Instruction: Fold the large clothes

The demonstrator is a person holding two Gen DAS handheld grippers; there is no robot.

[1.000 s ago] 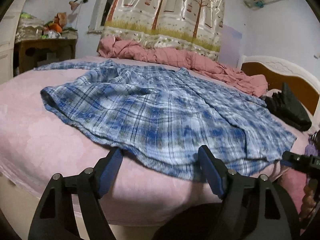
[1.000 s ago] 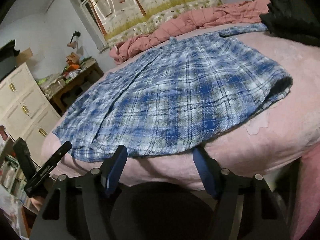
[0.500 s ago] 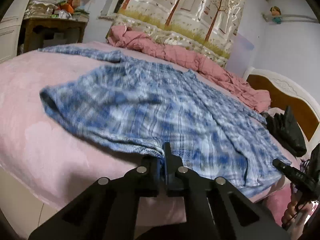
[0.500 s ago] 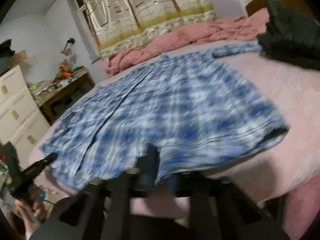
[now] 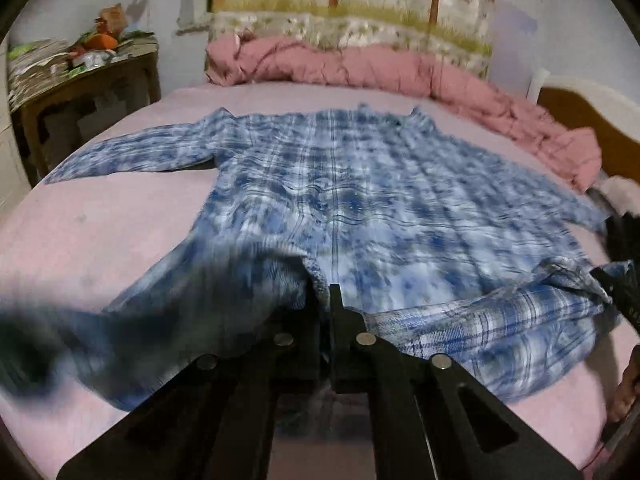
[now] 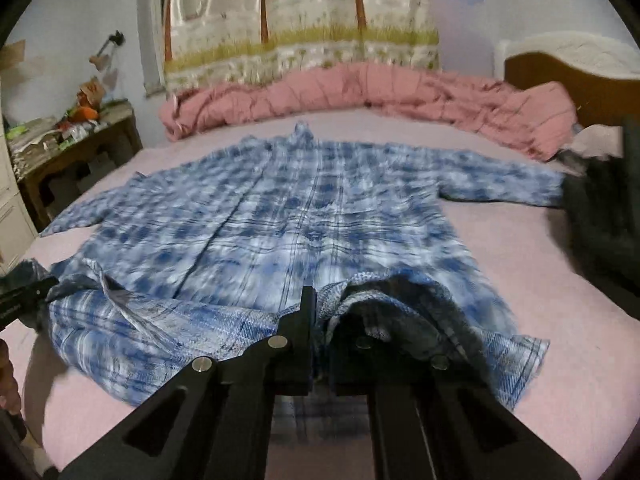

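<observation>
A large blue-and-white plaid shirt [image 5: 360, 200] lies spread on the pink bed [image 5: 120, 216], collar toward the far side, sleeves out to both sides. It also fills the right wrist view [image 6: 304, 216]. My left gripper [image 5: 324, 296] is shut on the shirt's near hem and lifts it off the bed. My right gripper [image 6: 316, 300] is shut on the hem further along, also raised. The hem between them folds over onto the shirt body. The right gripper shows at the right edge of the left wrist view [image 5: 620, 292]; the left gripper shows at the left edge of the right wrist view [image 6: 24, 296].
A rumpled pink quilt [image 5: 400, 68] lies along the bed's far side under a tree-print curtain [image 6: 304, 20]. A cluttered wooden desk [image 5: 80, 92] stands at the left. Dark clothes [image 6: 604, 208] lie by the brown headboard [image 6: 568, 80] at the right.
Both grippers went from open at the bed's edge to shut on the hem, then lifted it and carried it forward over the shirt. The view now faces the collar squarely.
</observation>
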